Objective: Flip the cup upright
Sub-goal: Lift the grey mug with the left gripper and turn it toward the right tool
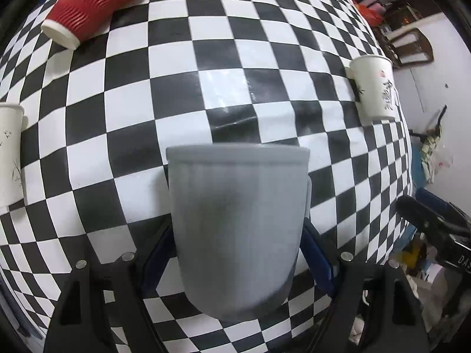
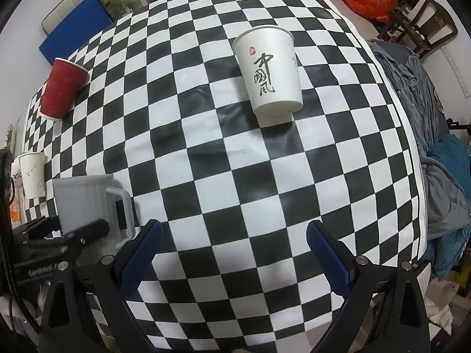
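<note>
A grey ribbed mug (image 1: 238, 226) stands rim up between the blue pads of my left gripper (image 1: 238, 253), which is shut on it just above the checkered tablecloth (image 1: 206, 88). The mug also shows in the right wrist view (image 2: 85, 203), handle toward the right, with the left gripper's fingers (image 2: 85, 229) around it. My right gripper (image 2: 234, 253) is open and empty over the cloth (image 2: 235, 161).
A red ribbed paper cup (image 1: 94, 3) (image 2: 63, 89) sits at the far left. A white paper cup with black calligraphy (image 1: 374, 86) (image 2: 270, 70) stands upright in the middle. Another white paper cup (image 1: 8, 153) (image 2: 32, 173) is at the left. Grey and teal cloths (image 2: 441, 176) lie past the right edge.
</note>
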Tool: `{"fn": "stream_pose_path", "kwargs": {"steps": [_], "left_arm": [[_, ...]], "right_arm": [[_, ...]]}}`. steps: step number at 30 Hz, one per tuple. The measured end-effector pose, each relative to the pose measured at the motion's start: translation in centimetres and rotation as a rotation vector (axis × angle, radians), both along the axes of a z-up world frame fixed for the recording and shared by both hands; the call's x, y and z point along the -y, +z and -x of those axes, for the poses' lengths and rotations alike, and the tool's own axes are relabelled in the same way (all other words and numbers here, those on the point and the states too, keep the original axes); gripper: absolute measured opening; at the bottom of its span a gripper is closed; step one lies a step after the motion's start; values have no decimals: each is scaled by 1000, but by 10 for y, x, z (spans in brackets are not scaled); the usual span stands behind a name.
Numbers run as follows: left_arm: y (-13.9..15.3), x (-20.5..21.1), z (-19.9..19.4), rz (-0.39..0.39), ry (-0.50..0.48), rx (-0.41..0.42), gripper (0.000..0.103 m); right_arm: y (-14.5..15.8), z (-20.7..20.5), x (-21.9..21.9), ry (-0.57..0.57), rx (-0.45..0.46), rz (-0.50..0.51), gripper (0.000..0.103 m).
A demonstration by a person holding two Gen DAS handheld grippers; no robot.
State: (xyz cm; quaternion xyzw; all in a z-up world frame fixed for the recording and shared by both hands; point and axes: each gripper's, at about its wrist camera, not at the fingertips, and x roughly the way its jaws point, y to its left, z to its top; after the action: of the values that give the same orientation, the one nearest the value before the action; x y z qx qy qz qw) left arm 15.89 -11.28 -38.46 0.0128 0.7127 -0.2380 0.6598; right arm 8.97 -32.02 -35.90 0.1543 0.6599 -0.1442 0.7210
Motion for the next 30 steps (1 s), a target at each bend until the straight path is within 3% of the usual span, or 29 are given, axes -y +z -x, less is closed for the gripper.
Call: {"fn": "stream_pose_path", "kwargs": {"steps": [3, 10, 15, 19, 30], "left_arm": [[3, -10, -3, 5, 27, -4, 80], [0, -29, 2, 43, 227, -65, 80], [2, -28, 2, 14, 239, -67, 81], [9, -27, 4, -29, 229, -23, 83], [31, -33, 8, 7, 256, 42, 87]], "right_arm": [[-2, -2, 6, -10, 0, -9, 99], [-7, -3, 10, -45, 0, -45, 99], [-5, -6, 2, -20, 3, -46, 99], [-7, -10, 0, -21, 10, -87, 99], [-1, -9, -2, -27, 37, -105, 99]]}}
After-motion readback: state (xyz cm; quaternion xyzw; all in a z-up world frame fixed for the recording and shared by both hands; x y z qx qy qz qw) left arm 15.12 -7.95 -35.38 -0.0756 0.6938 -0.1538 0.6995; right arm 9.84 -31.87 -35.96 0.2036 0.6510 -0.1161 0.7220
